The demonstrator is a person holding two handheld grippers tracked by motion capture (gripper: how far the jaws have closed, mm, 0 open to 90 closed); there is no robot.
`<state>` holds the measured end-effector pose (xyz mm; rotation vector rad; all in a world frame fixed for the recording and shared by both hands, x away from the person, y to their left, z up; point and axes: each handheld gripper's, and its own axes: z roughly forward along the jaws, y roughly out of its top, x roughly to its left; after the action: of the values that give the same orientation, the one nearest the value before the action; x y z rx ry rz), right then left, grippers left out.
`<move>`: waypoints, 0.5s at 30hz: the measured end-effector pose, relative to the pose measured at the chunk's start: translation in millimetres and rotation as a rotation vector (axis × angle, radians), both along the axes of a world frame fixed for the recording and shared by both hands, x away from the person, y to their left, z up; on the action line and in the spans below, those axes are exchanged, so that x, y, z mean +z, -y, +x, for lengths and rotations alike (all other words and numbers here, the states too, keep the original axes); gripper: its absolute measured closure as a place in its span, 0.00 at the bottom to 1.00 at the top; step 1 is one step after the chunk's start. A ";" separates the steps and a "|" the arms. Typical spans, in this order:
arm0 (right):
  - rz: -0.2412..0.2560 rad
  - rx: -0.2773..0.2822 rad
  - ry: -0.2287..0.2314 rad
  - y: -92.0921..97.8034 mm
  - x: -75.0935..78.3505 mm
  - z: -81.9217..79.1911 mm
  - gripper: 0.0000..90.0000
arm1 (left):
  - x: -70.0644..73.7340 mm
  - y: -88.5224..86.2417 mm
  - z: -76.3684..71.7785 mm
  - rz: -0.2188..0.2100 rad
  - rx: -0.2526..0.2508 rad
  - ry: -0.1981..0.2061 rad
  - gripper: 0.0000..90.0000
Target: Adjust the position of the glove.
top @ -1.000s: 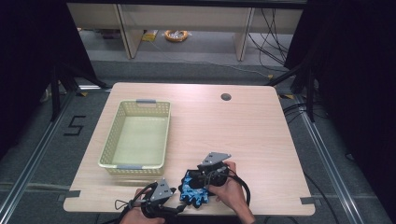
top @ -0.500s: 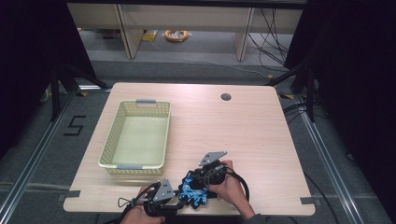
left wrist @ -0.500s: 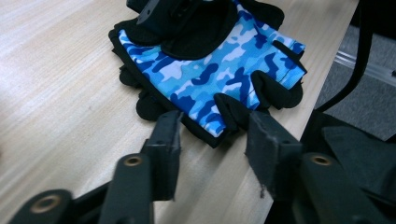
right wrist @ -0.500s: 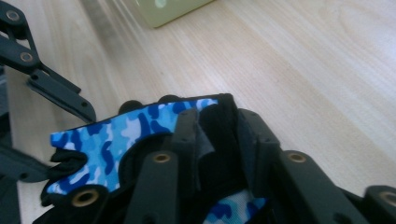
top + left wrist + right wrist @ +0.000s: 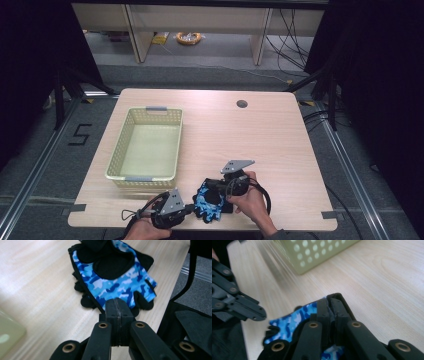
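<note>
Blue camouflage glove (image 5: pixel 117 277) lies at the table's (image 5: pixel 280 130) near edge. My right claw (image 5: pixel 329 307) is clamped on its cuff; my left claw (image 5: pixel 117 308) is closed, empty. I'd lift slowly toward the basket (image 5: pixel 150 112).

Take the pale green perforated plastic basket (image 5: pixel 147 145) as your landmark on the light wooden counter (image 5: pixel 260 135). The blue camouflage fingerless glove (image 5: pixel 207 202) lies on the counter right of the basket and nearer you, by the front edge. Your left tool (image 5: pixel 186 210) sits just left of the glove, your right tool (image 5: pixel 212 192) on it.
</note>
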<state>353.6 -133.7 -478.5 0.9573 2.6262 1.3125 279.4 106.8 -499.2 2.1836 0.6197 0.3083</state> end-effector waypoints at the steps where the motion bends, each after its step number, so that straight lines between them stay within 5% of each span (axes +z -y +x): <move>1: 0.000 0.000 0.000 0.0 0.0 0.0 0.96 | 0.0 0.0 0.0 0.000 0.000 0.000 0.99; 2: 0.054 -0.015 -0.012 4.3 3.8 -3.3 0.96 | -1.0 0.5 0.2 -0.016 0.009 -0.014 0.99; 7: 0.057 -0.038 -0.019 9.4 4.2 -6.5 0.96 | -7.1 0.6 3.0 -0.005 0.016 -0.044 0.76; 8: 0.070 -0.038 -0.019 9.9 0.5 -4.6 0.96 | -8.1 0.1 4.1 0.023 0.011 -0.034 0.73; 11: 0.066 -0.028 -0.034 11.3 -2.9 -1.4 0.96 | -12.3 3.1 4.0 0.030 0.007 -0.048 0.67; 13: 0.094 -0.038 -0.064 10.6 -4.8 -1.8 0.96 | -13.9 5.0 6.2 0.057 0.010 -0.017 0.65; 15: 0.057 -0.043 -0.056 15.0 -11.2 3.4 0.96 | -15.9 10.2 8.5 0.060 0.007 -0.026 0.65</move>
<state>357.0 -148.6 -489.6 1.0676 2.6059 1.3778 287.9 96.6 -515.1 2.2466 0.6404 0.3067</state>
